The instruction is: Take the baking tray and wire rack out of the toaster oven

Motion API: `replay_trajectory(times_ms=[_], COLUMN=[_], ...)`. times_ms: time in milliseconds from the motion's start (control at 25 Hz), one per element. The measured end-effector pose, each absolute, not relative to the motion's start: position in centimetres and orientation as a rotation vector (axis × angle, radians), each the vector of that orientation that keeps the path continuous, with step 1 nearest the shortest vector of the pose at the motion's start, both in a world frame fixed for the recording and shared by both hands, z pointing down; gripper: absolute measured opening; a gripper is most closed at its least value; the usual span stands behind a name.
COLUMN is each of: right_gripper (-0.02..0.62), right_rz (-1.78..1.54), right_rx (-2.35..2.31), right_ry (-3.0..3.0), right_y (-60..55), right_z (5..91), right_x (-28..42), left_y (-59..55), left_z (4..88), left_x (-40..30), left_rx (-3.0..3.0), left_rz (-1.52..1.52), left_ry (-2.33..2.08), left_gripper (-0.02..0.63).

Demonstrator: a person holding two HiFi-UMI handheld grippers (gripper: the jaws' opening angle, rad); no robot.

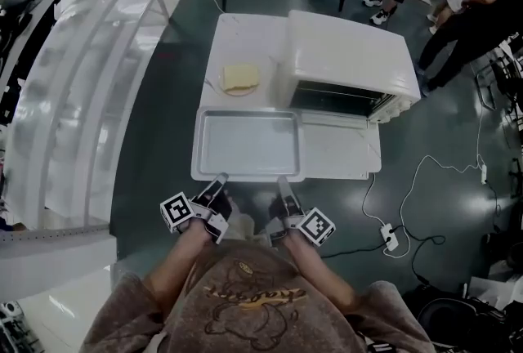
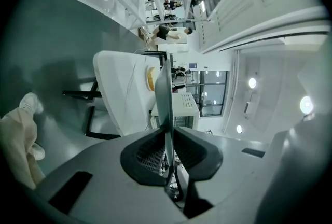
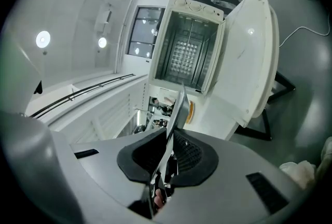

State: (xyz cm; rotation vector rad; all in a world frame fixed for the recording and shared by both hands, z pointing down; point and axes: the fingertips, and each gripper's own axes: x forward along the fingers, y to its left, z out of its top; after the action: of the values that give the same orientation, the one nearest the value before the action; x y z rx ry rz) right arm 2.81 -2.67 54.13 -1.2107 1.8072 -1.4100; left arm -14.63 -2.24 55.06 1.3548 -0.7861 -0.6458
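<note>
Left hand-held gripper (image 1: 216, 185): jaws nearly together, clamped on the tray's (image 1: 249, 143) near long rim, left of its middle. In the left gripper view the rim runs edge-on between the pads.

Right hand-held gripper (image 1: 283, 185): jaws nearly together, clamped on the same rim, right of its middle. The rim shows edge-on between the pads in the right gripper view.

Tray: out of the oven (image 1: 347, 57), over the counter's (image 1: 245, 33) near left part, lower centre of the head view. Open side up and level. Long axis runs left to right across the frame, along the counter's near edge. Whether it rests on the counter cannot be told.

Edges: the tray's right short end lies just beside the dropped door (image 1: 339, 143), and its left end lines up with the counter's left edge. A plate (image 1: 222, 84) with toast (image 1: 241, 77) sits just behind its far rim.

Room: bare counter behind the plate; floor (image 1: 155, 155) left of the counter; a cable (image 1: 413, 180) on the floor at right.

Rack (image 3: 187, 54): a grid inside the oven cavity.
</note>
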Motion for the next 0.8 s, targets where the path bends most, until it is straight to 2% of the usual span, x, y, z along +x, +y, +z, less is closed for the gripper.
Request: replay_trajectory(times_ms=[280,440,800], right_gripper=[0.034,0.034,0.034], right_rz=[-1.542,-1.479,-1.604], right_rx=[-1.241,-1.197,-1.335], right_ry=[1.741,1.822,1.688], right_y=[-3.2,-4.7,-5.6], right_z=[58.2,59.0,64.5], right_x=[-1.0,-2.8,-3.1], left_y=[-3.4,-4.0,-6.4], left_z=[58.4,60.5,64.9], left_x=[-18.6,-20.2,-20.9], left_rx=[1.327,1.310,1.289], left_rz=[-0.660,-0.665,-0.622], left_ry=[-0.806,-0.817,-0.817], left_gripper=[0.046,0.046,0.046])
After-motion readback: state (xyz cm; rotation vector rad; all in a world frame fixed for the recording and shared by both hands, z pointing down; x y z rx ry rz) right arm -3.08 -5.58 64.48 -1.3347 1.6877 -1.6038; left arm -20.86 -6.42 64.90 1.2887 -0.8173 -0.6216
